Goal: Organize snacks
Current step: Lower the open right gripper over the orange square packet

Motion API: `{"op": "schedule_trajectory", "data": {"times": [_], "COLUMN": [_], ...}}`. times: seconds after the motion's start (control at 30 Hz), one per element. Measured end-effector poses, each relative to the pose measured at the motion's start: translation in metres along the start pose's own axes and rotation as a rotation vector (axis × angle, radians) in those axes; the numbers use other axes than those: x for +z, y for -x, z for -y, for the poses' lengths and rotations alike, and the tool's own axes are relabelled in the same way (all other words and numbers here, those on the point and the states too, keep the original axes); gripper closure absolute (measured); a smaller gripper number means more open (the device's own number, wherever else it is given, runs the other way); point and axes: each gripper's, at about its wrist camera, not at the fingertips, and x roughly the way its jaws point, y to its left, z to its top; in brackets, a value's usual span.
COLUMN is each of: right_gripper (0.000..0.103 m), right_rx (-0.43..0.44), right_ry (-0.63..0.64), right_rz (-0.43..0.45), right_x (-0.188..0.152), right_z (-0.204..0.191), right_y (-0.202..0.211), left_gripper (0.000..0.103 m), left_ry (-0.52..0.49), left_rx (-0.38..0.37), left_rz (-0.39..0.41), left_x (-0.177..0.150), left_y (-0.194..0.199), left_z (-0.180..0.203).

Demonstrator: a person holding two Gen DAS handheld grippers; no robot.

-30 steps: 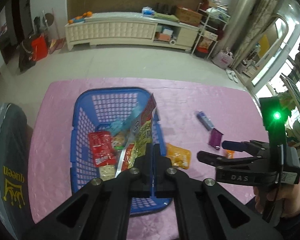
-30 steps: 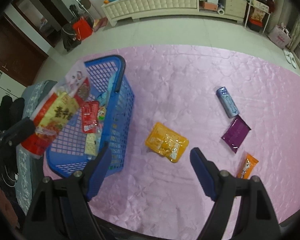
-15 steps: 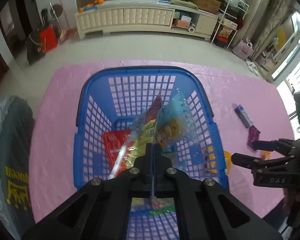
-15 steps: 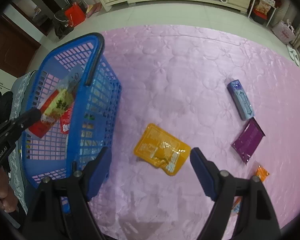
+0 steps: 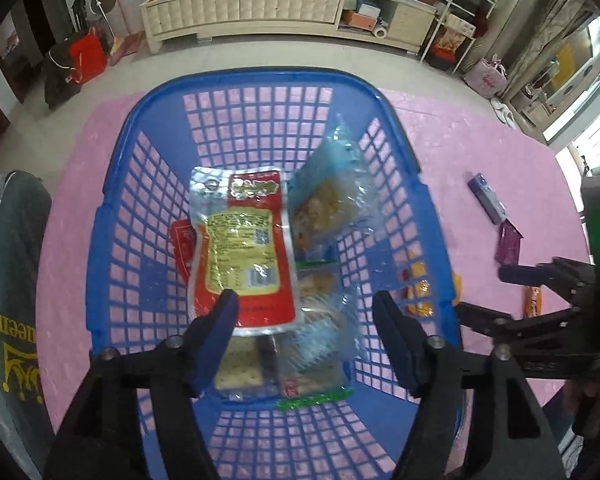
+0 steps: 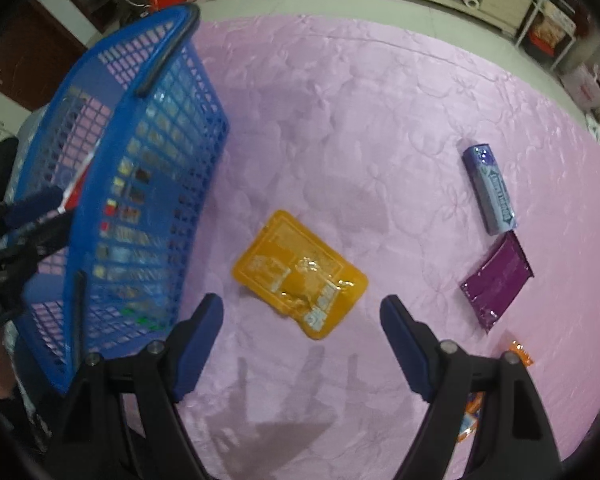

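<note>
Just ahead of the right gripper [image 6: 302, 314], jaws spread and empty, lies the yellow packet [image 6: 300, 274], its long axis slanting across the gap, beside the blue basket [image 6: 172, 152] on the worktop [image 6: 360, 120]; the left gripper [image 5: 302, 306], jaws just opened, hangs over that basket.

Blue basket [image 5: 256, 92] — pink, perhaps quilted, cloth [image 6: 360, 120]

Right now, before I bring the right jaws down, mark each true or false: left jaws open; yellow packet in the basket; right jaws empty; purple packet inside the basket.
1. Left gripper jaws stand open: true; just opened, red packet lies loose in the blue basket.
2. Yellow packet is in the basket: false; on the pink cloth beside it.
3. Right gripper holds nothing: true.
4. Purple packet is in the basket: false; on the cloth.
</note>
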Motion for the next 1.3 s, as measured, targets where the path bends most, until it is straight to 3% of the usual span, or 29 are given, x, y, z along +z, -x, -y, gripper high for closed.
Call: {"op": "schedule_trajectory", "data": {"times": [0.17,0.3,0.43,0.57,0.77,0.87,0.93,1.0,1.23,1.3], "right_gripper": [0.019,0.019,0.019,0.019,0.018,0.018,0.023,0.040,0.072,0.088], "right_rx": [0.023,-0.005,-0.032,-0.030,-0.029,-0.009,-0.004,0.000,0.024,0.057], "right_ry": [0.057,0.218,0.357,0.390,0.551,0.556,0.562,0.561,0.571,0.542], "right_rz": [-0.021,-0.010,-0.015,-0.029,0.034,0.045,0.057,0.059,0.068,0.053], "right_x": [-0.001,-0.005,-0.011,-0.014,-0.021,-0.025,-0.028,-0.033,-0.058,-0.059], "right_z": [0.002,-0.012,-0.017,-0.010,-0.026,-0.024,-0.021,-0.018,-0.023,-0.019], "right_y": [-0.018,-0.028,-0.045,-0.065,-0.072,-0.072,-0.069,-0.064,-0.053,-0.040], "left_gripper": [0.032,0.032,0.032,0.032,0.032,0.032,0.032,0.032,0.032,0.032], "left_ry": [0.006,0.055,0.136,0.125,0.171,0.169,0.165,0.166,0.173,0.169], "left_rx": [0.031,0.037,-0.011,0.059,0.053,0.054,0.058,0.055,0.038,0.034], "left_rz": [-0.013,-0.027,-0.026,-0.032,-0.050,-0.047,-0.045,-0.047,-0.046,-0.047], "left_x": [-0.008,-0.018,-0.039,-0.050,-0.050,-0.052,-0.052,-0.050,-0.052,-0.052], "left_y": [0.002,-0.002,0.001,-0.004,-0.013,-0.012,-0.012,-0.014,-0.013,-0.013], "left_z": [0.005,-0.003,-0.013,-0.013,-0.022,-0.025,-0.025,-0.024,-0.020,-0.017]}}
